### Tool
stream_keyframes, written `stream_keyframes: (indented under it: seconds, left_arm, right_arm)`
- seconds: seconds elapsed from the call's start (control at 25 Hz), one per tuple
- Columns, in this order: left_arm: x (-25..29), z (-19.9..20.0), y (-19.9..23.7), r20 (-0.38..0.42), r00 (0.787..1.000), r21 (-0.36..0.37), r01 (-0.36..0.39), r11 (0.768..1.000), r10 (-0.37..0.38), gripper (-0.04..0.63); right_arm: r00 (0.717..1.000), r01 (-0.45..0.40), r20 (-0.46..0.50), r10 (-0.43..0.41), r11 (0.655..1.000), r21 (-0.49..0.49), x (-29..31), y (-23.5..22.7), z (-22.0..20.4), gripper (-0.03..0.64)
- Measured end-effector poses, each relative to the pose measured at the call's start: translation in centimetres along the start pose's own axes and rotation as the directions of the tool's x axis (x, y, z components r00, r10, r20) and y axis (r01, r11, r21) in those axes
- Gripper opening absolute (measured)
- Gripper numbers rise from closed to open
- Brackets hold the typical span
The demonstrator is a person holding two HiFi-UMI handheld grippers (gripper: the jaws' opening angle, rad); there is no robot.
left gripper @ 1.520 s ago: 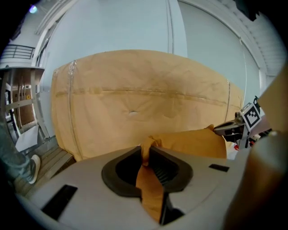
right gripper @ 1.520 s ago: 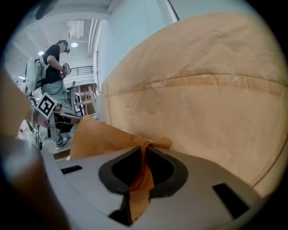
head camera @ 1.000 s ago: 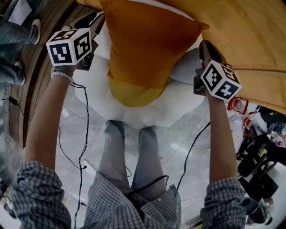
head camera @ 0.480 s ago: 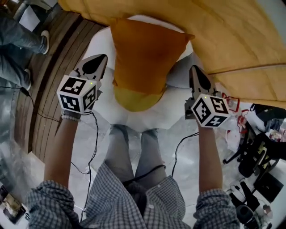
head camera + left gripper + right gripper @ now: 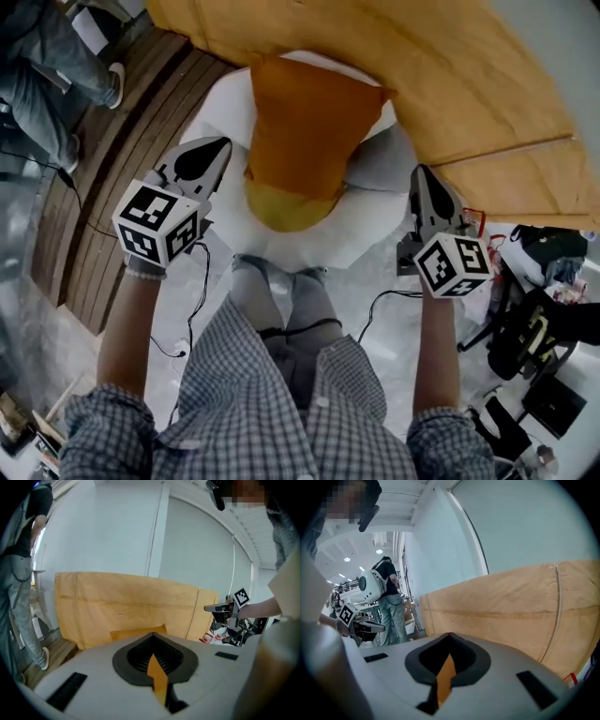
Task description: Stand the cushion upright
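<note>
Cushion (image 5: 309,131), one, upright, left claw (image 5: 221,144), right claw (image 5: 422,172), both closed

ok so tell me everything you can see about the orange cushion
The square orange fabric cushion looks soft and plain, with pointed corners and a paler yellow band along its near edge. It stands upright on the white rounded seat, seemingly leaning on the tan padded backrest. The left gripper and right gripper flank it without touching.

Cloth, wood, polished stone
Matt orange fabric cushion (image 5: 314,122); smooth white seat (image 5: 225,112); dark wooden planks (image 5: 112,206); glossy pale floor tiles (image 5: 366,272).
</note>
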State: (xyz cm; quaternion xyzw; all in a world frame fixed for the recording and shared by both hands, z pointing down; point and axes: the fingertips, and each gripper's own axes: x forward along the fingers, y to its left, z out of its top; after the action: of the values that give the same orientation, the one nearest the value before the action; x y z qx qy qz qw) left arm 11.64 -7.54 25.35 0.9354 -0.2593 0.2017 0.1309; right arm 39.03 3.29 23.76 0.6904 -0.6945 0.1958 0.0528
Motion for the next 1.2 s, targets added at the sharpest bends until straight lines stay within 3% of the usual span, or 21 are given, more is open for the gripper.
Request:
stream_keyframes:
  seconds: [0.32,0.52,0.8,0.96,1.2]
  left_arm:
    - [-5.4,2.8,-2.9,0.066,0.998,-0.103,-0.008,0.995,0.015,0.008]
    - [-8.3,4.1,-5.0,0.089,0.996,-0.081,0.001,0.997,0.007,0.008]
    - [-9.8,6.2,-7.1,0.195,0.98,-0.154,0.005,0.988,0.026,0.008]
    - [-10.4,6.9,-6.9,0.224,0.974,-0.144,-0.006,0.99,0.039,0.008]
    - [-12.1,7.8,-4.9,0.272,0.96,-0.233,-0.001,0.972,0.066,0.008]
  right_arm:
    - [0.997,-0.004,0.077,0.011,0.996,-0.091,-4.4,2.1,5.3,0.006]
    - [0.994,-0.006,0.108,0.016,0.995,-0.099,-5.6,3.5,6.4,0.006]
    - [0.987,-0.035,0.148,0.055,0.991,-0.13,-6.2,6.2,8.3,0.006]
    - [0.98,-0.056,0.178,0.089,0.982,-0.182,-5.8,8.2,9.5,0.006]
    - [0.973,-0.084,0.198,0.122,0.978,-0.19,-5.2,9.9,10.9,0.006]
